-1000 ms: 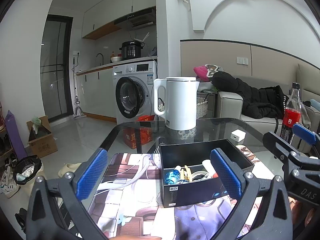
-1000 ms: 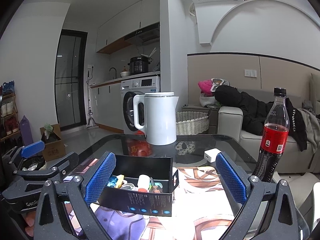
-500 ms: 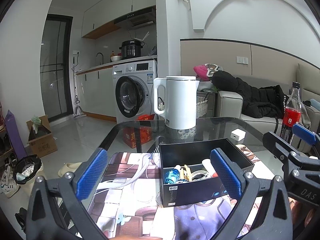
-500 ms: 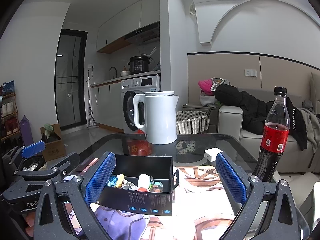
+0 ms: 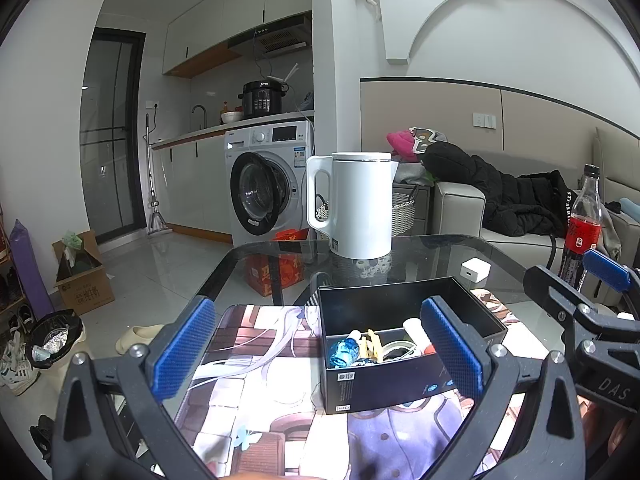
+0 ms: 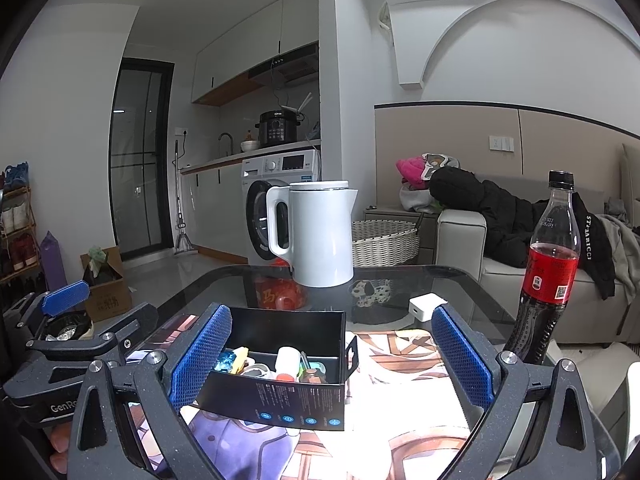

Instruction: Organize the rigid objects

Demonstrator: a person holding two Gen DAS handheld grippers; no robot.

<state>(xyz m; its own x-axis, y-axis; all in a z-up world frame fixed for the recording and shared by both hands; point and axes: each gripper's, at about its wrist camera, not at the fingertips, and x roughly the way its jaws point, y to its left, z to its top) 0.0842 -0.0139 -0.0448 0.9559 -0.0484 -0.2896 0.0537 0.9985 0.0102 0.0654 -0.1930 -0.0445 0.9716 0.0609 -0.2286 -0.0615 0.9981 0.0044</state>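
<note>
**Both Grippers Released Above the Printed Mat**

The left gripper (image 5: 316,344) and right gripper (image 6: 328,354) were spread wide, grasping nothing. Between their pads, the black box (image 5: 400,376) sat on the printed mat (image 5: 256,360), holding small items (image 6: 276,362). Beyond stood a white kettle (image 5: 356,204), a charger (image 6: 426,306) and a cola bottle (image 6: 550,272).

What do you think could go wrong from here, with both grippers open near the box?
1. The cola bottle stands tall and narrow just beside the right hand-held gripper; a sideways swing could topple it.
2. The black box looks light and is packed with small items; a nudge might slide it on the printed mat.
3. The left hand-held gripper sits close to the right one, so they could collide.
</note>
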